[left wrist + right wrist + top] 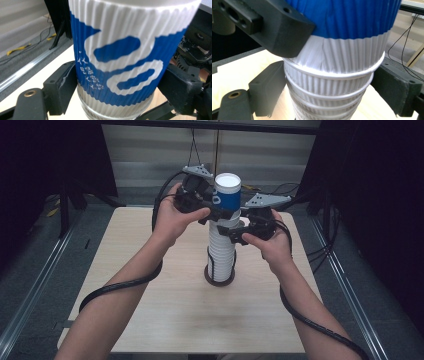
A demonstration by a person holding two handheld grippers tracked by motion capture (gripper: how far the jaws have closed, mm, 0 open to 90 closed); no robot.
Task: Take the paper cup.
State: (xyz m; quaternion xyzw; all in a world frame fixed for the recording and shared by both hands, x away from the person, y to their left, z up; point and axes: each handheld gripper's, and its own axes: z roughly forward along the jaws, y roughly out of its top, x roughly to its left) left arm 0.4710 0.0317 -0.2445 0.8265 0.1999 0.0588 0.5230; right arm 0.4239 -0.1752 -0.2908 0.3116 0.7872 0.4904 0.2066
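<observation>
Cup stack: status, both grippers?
Left gripper shut on blue-and-white ribbed paper cup at top. Right gripper clamps white ribbed cup stack just beneath. Stack upright on dark round base; nothing in the way.

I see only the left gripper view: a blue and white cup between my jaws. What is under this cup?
Observer: In the high view, the top cup sits on a tall stack of white cups that stands upright on the table.
Operator: Does the stack stand directly on the wood?
Observer: No, it stands in a dark round base.
Operator: Where is the other gripper?
Observer: The right gripper is lower, with its jaws around the stack just beneath the top cup; its own view shows white rims between them.
Operator: And mine?
Observer: The left gripper closes on the blue part of the top cup.
</observation>
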